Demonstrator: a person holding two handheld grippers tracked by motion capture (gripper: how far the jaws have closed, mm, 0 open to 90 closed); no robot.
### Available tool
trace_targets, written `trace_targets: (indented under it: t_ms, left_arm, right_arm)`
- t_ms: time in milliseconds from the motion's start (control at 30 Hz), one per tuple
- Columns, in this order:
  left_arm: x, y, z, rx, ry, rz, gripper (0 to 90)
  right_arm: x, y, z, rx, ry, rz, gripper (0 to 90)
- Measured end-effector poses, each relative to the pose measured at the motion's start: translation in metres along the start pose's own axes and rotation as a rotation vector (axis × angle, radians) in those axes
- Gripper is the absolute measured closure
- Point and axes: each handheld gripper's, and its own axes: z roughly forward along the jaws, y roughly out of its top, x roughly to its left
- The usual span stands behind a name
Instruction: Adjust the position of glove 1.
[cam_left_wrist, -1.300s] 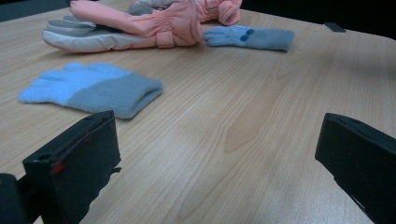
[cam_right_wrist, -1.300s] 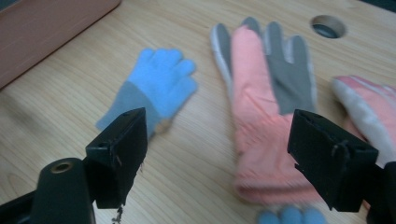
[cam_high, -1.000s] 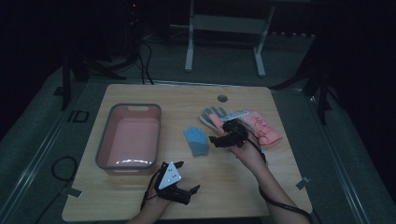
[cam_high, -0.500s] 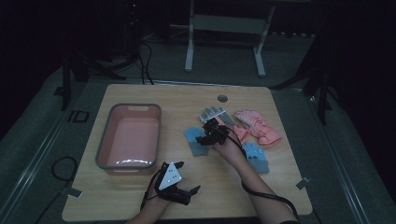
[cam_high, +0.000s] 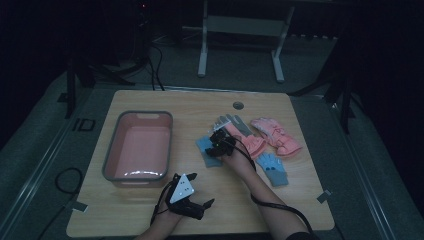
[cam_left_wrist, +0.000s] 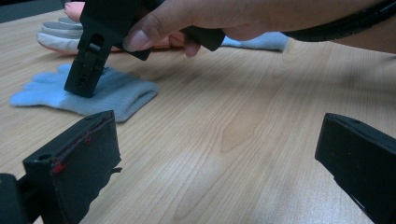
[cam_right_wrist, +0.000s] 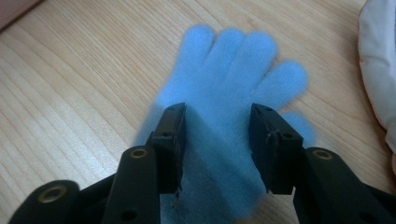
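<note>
We see a rectangular table (cam_high: 150, 210) of pale wood with rounded corners, its grain running in long straight lines and soft loops. On its left half sits a pink plastic basin (cam_high: 111, 155) with a grey rim and rounded corners, its inside smooth and glossy.

To the right of the middle lie several gloves. A pink padded glove (cam_high: 277, 135) with a quilted look lies farthest right, a grey knitted glove (cam_high: 235, 123) lies flat with its fingers fanned toward the far edge, and a second blue glove (cam_high: 272, 169) lies nearer the person, well apart from the first.

The blue glove (cam_right_wrist: 233, 84) we care about lies flat on the table just right of the basin, beside the grey glove. It is soft and fuzzy, with short rounded fingers spread out and a ribbed cuff.

The right gripper (cam_right_wrist: 217, 149), black and blocky, is lowered onto this glove. Its two jaws stand on either side of the palm, with the tips down on the wool. They have just been closing, with the glove's palm between them, yet a strip of blue shows between the pads and they do not pinch it.

The left gripper (cam_high: 192, 205) rests near the front edge of the table, a grey three-cornered plate on top. Its jaws are spread wide with only bare wood between them.
</note>
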Motion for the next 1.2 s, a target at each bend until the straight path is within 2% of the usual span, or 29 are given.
trace_targets:
  t_ms: [67, 267, 367, 500, 600, 633, 700, 733, 767, 833, 900, 1067, 1133, 1167, 1200]
  left_arm:
    - [0.0, 0.0, 0.0, 0.0, 0.0, 0.0, 0.0]
    - [0.0, 0.0, 0.0, 0.001, 0.002, -0.004, 0.0]
    - [0.0, 0.0, 0.0, 0.001, 0.002, -0.003, 0.0]
    - [0.0, 0.0, 0.0, 0.0, 0.001, -0.004, 0.0]
    - [0.0, 0.0, 0.0, 0.001, 0.001, -0.002, 0.0]
    - [0.0, 0.0, 0.0, 0.0, 0.001, -0.001, 0.0]
    - [0.0, 0.0, 0.0, 0.001, 0.001, -0.001, 0.0]
    - [0.0, 0.0, 0.0, 0.001, 0.001, -0.004, 0.0]
    - [0.0, 0.0, 0.0, 0.0, 0.001, -0.005, 0.0]
    - [0.0, 0.0, 0.0, 0.001, 0.001, -0.005, 0.0]
    - [0.0, 0.0, 0.0, -0.001, 0.002, -0.005, 0.0]
    - [0.0, 0.0, 0.0, 0.001, 0.004, -0.005, 0.0]
    - [0.0, 0.0, 0.0, 0.0, 0.004, -0.006, 0.0]
    - [0.0, 0.0, 0.0, 0.0, 0.008, -0.003, 0.0]
    - [0.0, 0.0, 0.0, 0.001, 0.007, -0.002, 0.0]
  right_arm:
    - [0.001, -0.001, 0.0, -0.008, 0.001, 0.001, 62.1]
    - [0.007, 0.0, 0.001, -0.023, 0.004, 0.005, 78.1]
    - [0.009, 0.001, 0.002, -0.02, 0.012, 0.018, 81.7]
    - [0.013, 0.005, -0.008, -0.034, 0.028, 0.034, 83.4]
    - [0.017, 0.01, -0.025, -0.055, 0.026, 0.014, 83.6]
    - [0.017, 0.01, -0.025, -0.055, 0.026, 0.014, 83.6]
    - [0.018, 0.012, -0.038, -0.078, 0.034, 0.014, 83.6]
    - [0.019, 0.013, -0.05, -0.097, 0.03, 0.024, 83.6]
    - [0.019, 0.013, -0.05, -0.097, 0.03, 0.024, 83.6]
    - [0.022, 0.012, -0.072, -0.129, 0.021, 0.022, 83.5]
    - [0.023, 0.011, -0.078, -0.14, 0.018, 0.019, 83.5]
    - [0.024, -0.003, -0.116, -0.174, 0.007, 0.038, 83.6]
    - [0.024, -0.008, -0.122, -0.178, 0.014, 0.046, 83.5]
    - [0.026, -0.022, -0.136, -0.183, 0.001, 0.053, 83.5]
    - [0.027, -0.027, -0.139, -0.185, 0.001, 0.058, 83.5]
